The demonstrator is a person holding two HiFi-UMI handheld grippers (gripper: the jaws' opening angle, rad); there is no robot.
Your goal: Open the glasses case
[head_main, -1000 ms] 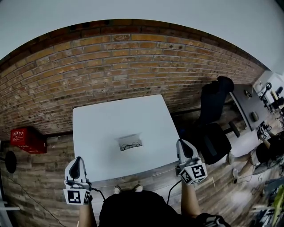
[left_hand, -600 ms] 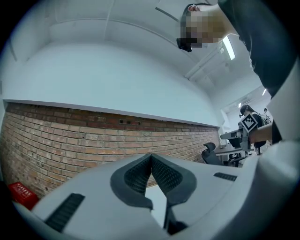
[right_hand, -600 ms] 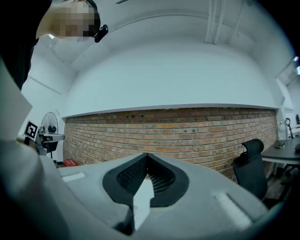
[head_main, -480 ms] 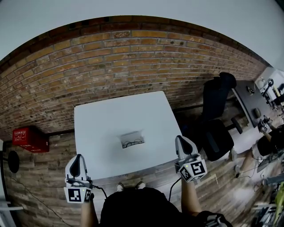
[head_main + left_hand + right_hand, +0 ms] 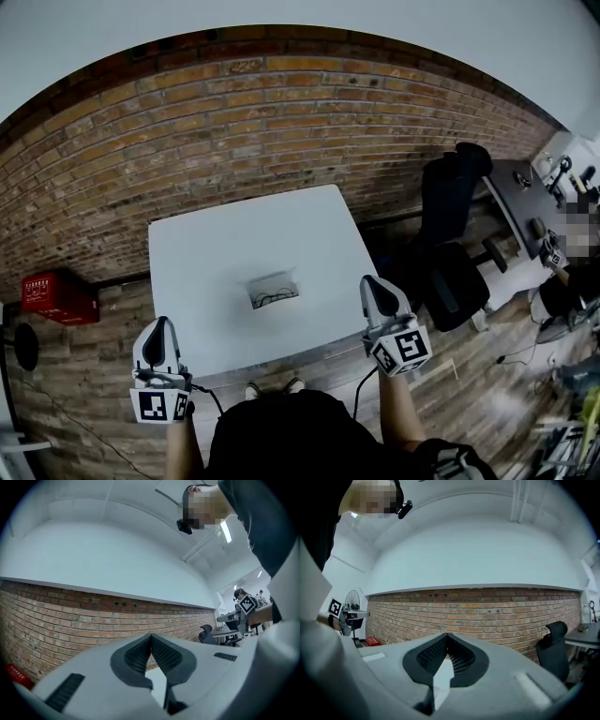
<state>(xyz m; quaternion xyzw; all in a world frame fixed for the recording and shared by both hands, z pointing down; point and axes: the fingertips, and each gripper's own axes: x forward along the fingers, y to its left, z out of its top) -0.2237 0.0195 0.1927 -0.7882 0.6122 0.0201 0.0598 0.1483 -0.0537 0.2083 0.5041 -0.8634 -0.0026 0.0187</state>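
Note:
A white glasses case lies near the middle of the white table, its lid standing up and dark glasses showing inside. My left gripper is held off the table's front left corner, shut and empty. My right gripper hangs off the front right edge, also shut with nothing in it. Both point level toward the brick wall, well short of the case. In the left gripper view the jaws meet at the tip; the right gripper view shows its jaws likewise closed.
A brick wall runs behind the table. A black office chair stands to the right, with a desk and a seated person beyond. A red box sits on the floor at left. My feet show under the front edge.
The view has shifted slightly; both grippers sit a touch lower and the right one a little further left in the picture. The case has not moved.

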